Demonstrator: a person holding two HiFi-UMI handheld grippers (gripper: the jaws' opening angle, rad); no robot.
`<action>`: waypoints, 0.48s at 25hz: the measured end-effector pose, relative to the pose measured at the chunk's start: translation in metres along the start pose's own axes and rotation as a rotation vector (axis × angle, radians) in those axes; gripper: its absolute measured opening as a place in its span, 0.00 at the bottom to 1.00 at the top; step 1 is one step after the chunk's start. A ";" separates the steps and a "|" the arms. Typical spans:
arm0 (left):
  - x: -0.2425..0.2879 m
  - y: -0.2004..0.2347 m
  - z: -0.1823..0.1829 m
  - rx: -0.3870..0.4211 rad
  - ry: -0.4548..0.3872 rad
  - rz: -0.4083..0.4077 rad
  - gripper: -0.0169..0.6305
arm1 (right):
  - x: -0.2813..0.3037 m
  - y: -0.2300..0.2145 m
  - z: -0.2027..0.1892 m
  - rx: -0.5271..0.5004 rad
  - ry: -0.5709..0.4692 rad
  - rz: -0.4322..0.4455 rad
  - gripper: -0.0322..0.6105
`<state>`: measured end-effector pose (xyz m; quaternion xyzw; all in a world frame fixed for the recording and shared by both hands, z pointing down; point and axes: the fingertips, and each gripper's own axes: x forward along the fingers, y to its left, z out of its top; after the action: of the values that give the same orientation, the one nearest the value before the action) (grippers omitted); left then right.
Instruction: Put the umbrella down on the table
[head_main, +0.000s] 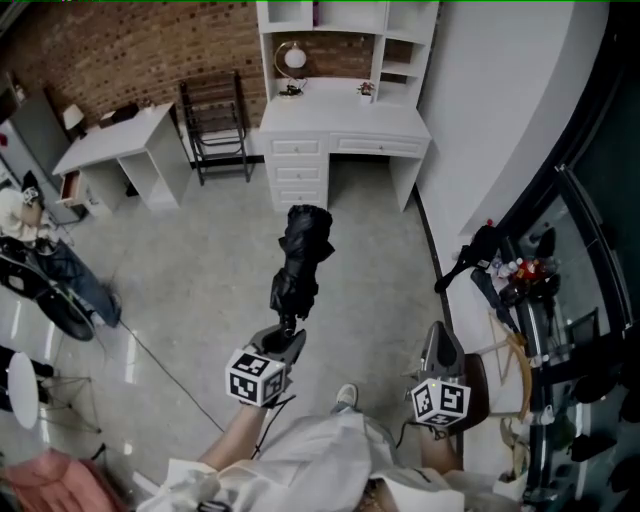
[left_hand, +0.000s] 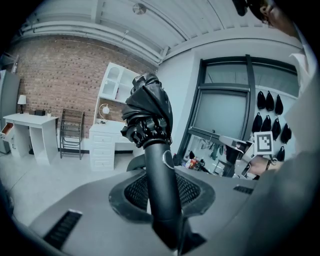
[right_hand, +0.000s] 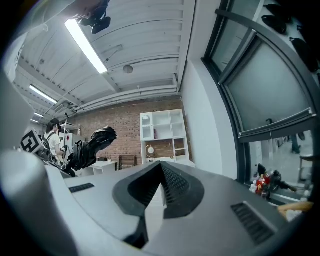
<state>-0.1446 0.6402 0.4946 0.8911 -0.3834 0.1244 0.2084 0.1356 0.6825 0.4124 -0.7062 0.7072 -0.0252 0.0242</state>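
Observation:
A folded black umbrella (head_main: 301, 258) sticks out ahead of my left gripper (head_main: 284, 338), which is shut on its thick black handle (left_hand: 162, 185). In the left gripper view the bunched canopy (left_hand: 147, 112) stands upright above the jaws of my left gripper (left_hand: 163, 195). My right gripper (head_main: 440, 342) is lower right in the head view, apart from the umbrella and holding nothing. In the right gripper view my right gripper (right_hand: 161, 169) has its jaws together at the tips, and the umbrella (right_hand: 93, 145) shows off to the left.
A white desk with a hutch (head_main: 340, 128) stands ahead against the brick wall. A black chair (head_main: 215, 122) and a second white table (head_main: 118, 143) are to its left. A cluttered shelf (head_main: 520, 272) runs along the window at right. Grey floor (head_main: 210, 250) lies below.

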 end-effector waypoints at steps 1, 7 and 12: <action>0.007 0.000 0.003 -0.004 0.000 0.002 0.20 | 0.007 -0.005 0.001 0.001 -0.001 0.003 0.08; 0.041 0.000 0.019 -0.010 -0.005 0.027 0.20 | 0.041 -0.030 -0.001 0.008 0.001 0.028 0.08; 0.067 -0.003 0.032 -0.014 -0.008 0.043 0.20 | 0.063 -0.049 0.001 0.008 0.005 0.048 0.08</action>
<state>-0.0949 0.5848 0.4907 0.8817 -0.4040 0.1225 0.2105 0.1843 0.6193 0.4145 -0.6887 0.7240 -0.0290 0.0259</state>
